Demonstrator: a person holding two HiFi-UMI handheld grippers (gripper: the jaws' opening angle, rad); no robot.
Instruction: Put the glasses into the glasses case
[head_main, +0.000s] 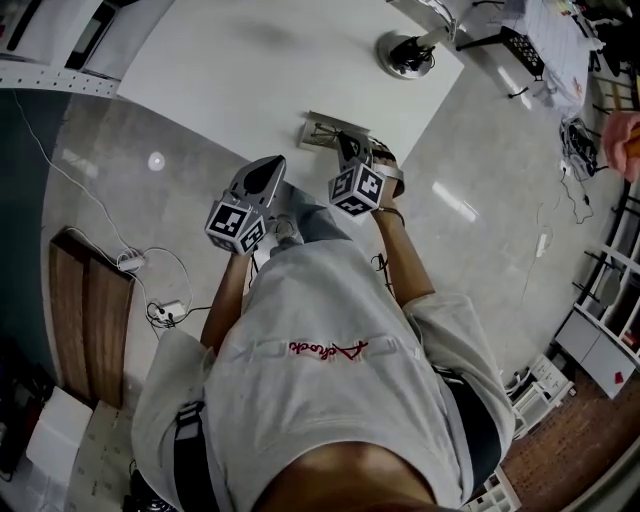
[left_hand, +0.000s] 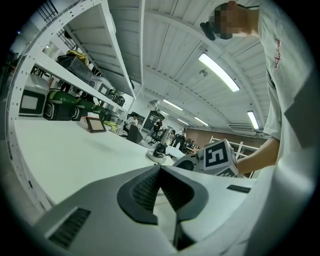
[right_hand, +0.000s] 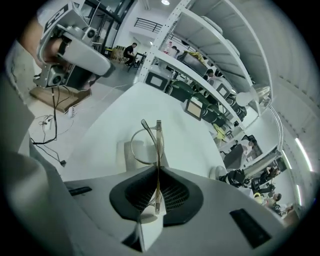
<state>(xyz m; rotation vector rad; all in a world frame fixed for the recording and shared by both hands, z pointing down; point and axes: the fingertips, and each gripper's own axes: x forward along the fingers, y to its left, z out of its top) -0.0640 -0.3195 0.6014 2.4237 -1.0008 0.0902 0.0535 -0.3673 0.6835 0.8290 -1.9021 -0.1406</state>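
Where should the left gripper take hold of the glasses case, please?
Probably the left end of the glasses case, approached from the table's near edge: it lies flat there, and the right gripper, holding the glasses, crowds its right end.

We see a white table (head_main: 250, 70) across the top of the head view, with a round stand base (head_main: 405, 55) near its upper right corner. At lower left, a wooden board (head_main: 85, 310) lies beside a white power strip (head_main: 130, 262) and its cables. A small framed picture (left_hand: 95, 124) stands on the table at centre left of the left gripper view.
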